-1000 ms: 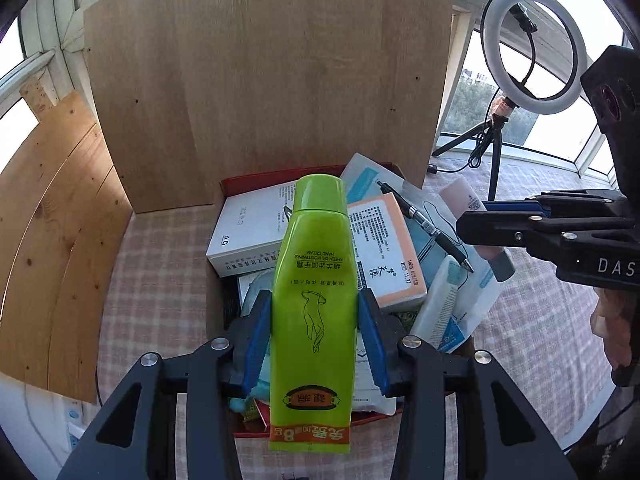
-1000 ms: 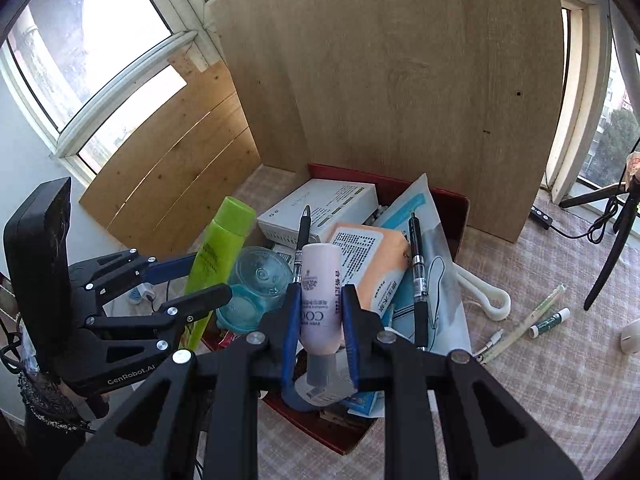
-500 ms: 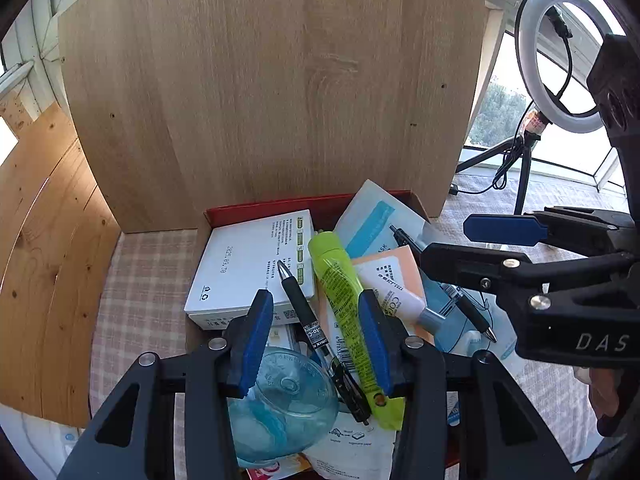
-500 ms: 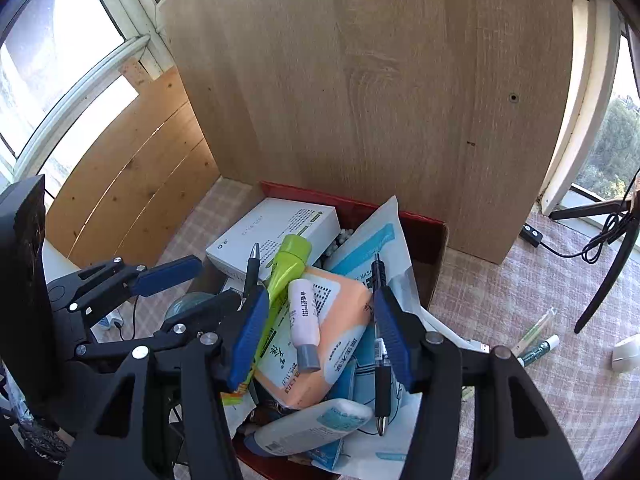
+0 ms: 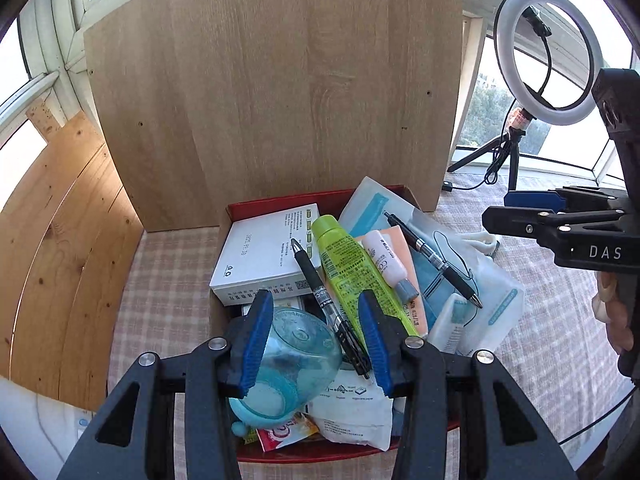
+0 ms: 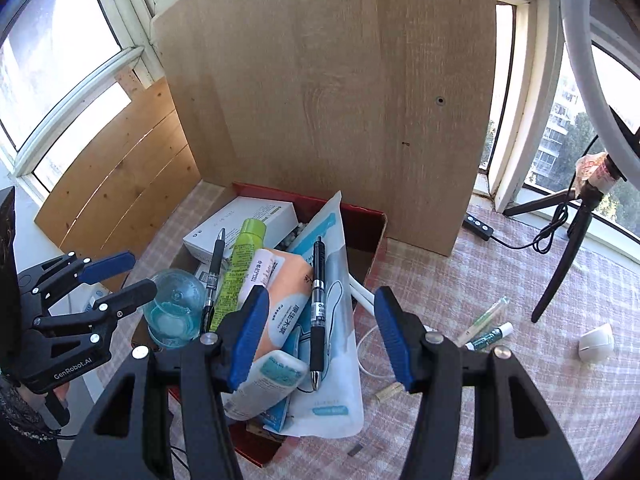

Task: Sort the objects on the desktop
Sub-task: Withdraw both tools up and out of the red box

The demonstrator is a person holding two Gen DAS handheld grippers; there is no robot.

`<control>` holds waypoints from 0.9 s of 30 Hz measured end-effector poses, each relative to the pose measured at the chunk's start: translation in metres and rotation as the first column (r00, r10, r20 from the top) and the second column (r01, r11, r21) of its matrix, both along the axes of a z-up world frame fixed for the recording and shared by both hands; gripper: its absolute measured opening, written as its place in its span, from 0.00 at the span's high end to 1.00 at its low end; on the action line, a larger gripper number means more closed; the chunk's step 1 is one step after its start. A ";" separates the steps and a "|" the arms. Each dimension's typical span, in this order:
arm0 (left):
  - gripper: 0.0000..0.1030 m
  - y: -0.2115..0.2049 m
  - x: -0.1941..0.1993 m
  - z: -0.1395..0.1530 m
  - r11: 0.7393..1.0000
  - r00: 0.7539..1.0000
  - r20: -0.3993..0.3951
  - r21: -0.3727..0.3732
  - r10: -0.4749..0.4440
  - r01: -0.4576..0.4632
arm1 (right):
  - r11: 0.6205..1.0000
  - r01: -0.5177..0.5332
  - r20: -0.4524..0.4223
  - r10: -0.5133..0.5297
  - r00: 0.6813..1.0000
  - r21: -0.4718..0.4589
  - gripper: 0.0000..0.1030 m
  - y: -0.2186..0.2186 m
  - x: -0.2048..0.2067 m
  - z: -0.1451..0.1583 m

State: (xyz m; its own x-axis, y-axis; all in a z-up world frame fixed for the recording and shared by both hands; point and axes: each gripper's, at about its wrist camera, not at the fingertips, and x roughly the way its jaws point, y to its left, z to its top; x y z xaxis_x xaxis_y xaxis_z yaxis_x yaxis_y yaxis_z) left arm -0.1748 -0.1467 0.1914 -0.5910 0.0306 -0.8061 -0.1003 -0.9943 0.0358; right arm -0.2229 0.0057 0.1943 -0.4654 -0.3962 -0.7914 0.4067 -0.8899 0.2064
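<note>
Right wrist view looks down on the red cardboard box (image 6: 372, 216), heaped with sorted things, and on what is left outside it: a slim white tube with a dark printed band (image 6: 489, 336) and a pale green stick-like tube (image 6: 486, 314) lie together on the checked worktop (image 6: 500, 276), to the right of the box and well apart from it. Both run on a slant, far end up and to the right. The right gripper (image 6: 320, 340) hangs over the box's right edge, jaws wide with nothing between them, so the tubes lie just right of its right jaw; I judge this hand much the nearer for the next pick. The left gripper (image 5: 316, 344), jaws parted and empty, hovers over the box's left side above a clear blue plastic cup (image 5: 288, 364), beside the lime-green tube (image 5: 352, 272) lying lengthwise in the box.
</note>
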 end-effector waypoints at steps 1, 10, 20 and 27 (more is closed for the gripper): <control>0.59 0.004 0.006 0.002 1.000 1.000 -0.002 -0.001 -0.008 0.008 | 1.000 0.005 -0.009 -0.005 1.000 0.001 0.47 0.009 0.005 0.002; 0.59 0.052 0.052 0.004 0.996 0.996 -0.004 0.002 -0.092 0.092 | 0.993 0.117 -0.047 -0.116 0.992 0.005 0.48 0.115 0.033 0.003; 0.59 0.106 0.092 -0.015 0.989 0.990 0.025 0.052 -0.137 0.136 | 0.994 0.113 0.066 -0.113 0.991 0.004 0.48 0.172 0.021 -0.044; 0.59 0.099 0.139 -0.012 0.997 0.999 0.033 0.074 -0.001 -0.001 | 0.996 -0.038 0.108 0.029 0.994 0.081 0.52 0.125 -0.032 -0.104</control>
